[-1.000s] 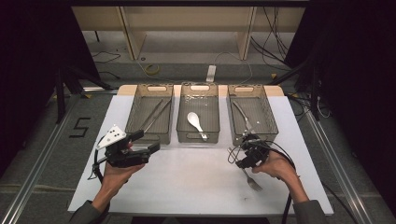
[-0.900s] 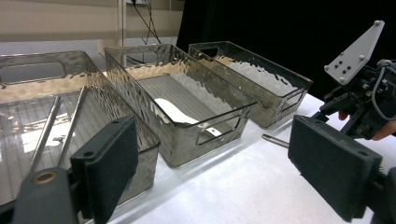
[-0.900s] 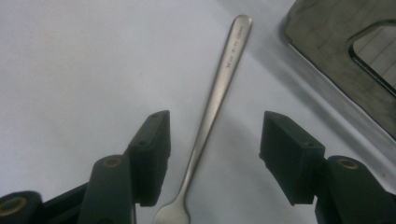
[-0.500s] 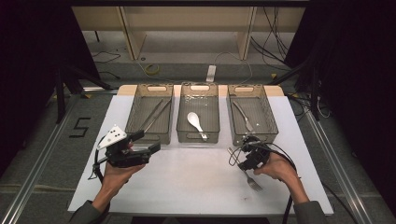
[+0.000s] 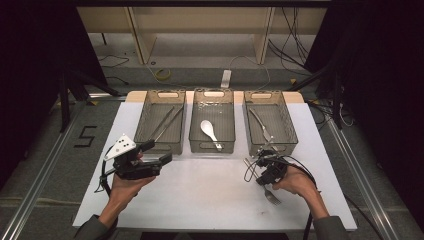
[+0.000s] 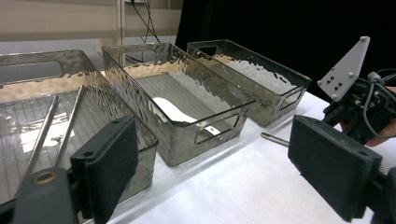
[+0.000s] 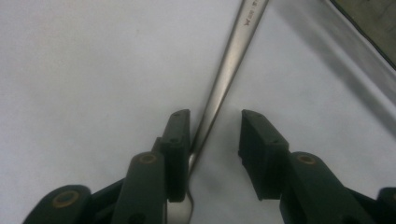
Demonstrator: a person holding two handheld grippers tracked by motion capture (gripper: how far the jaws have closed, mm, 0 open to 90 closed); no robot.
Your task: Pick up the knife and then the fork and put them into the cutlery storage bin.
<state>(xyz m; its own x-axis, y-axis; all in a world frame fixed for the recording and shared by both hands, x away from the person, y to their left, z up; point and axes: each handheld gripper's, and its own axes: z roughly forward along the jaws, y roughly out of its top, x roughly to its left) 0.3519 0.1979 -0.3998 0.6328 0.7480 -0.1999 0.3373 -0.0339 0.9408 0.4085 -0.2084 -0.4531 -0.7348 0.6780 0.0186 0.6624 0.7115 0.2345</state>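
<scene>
A metal fork [image 5: 272, 196] lies on the white table top at the front right. My right gripper [image 5: 267, 177] points down over its handle. In the right gripper view the handle [image 7: 233, 56] runs between the jaws of my right gripper [image 7: 212, 116]. The jaws have just been closing: the left pad [image 7: 180, 135] touches the handle, while the right pad stands a gap away. My left gripper [image 5: 159, 151] hovers at the front left, wide open and with nothing in it [image 6: 217, 154].
Three clear bins stand in a row at the back: the left bin [image 5: 167, 93] holds long metal sticks [image 5: 165, 122], the middle bin [image 5: 214, 93] a white spoon [image 5: 210, 131], the right bin [image 5: 262, 94] a metal utensil [image 5: 261, 122]. White table edges lie near both forearms.
The right gripper's jaws have narrowed around the fork handle while the hand barely shifted. The left hand and gripper have stayed where they were.
</scene>
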